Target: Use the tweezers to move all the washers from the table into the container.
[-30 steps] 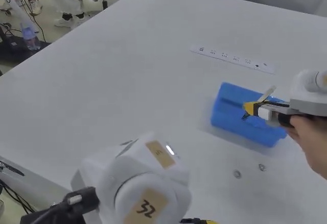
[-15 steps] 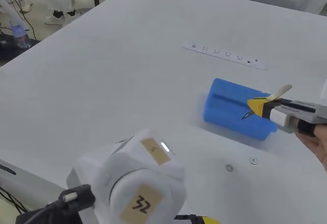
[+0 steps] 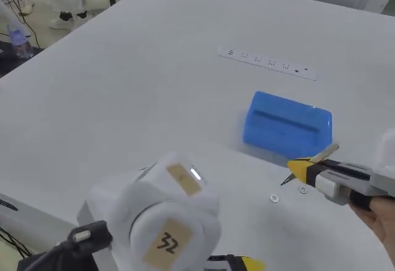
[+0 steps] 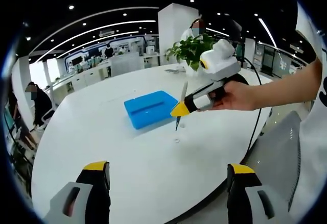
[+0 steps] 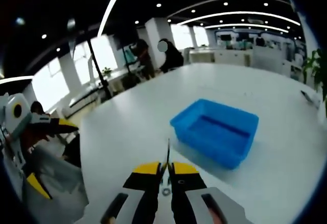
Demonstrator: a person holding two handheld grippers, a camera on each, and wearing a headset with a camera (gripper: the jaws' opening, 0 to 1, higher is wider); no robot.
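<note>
Right gripper (image 3: 300,170) with tweezers (image 3: 287,179) near washers (image 3: 274,198).

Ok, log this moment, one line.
right gripper: shut on thin metal tweezers, tips near small metal washers; left gripper: open; blue plastic container: beside washers

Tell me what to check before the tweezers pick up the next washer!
1. Tweezers held firmly: ok. The right gripper has its jaws shut on the tweezers.
2. Tip aimed at a washer: ok. It points down at the table, close to the nearer washer and the farther washer.
3. Tip touching a washer: cannot tell, too small to see.
4. Container close by: ok. The blue container sits just beyond both washers, open on top.
5. Left gripper out of the way: ok. The left gripper is open, holds nothing and is well apart from the washers.
</note>
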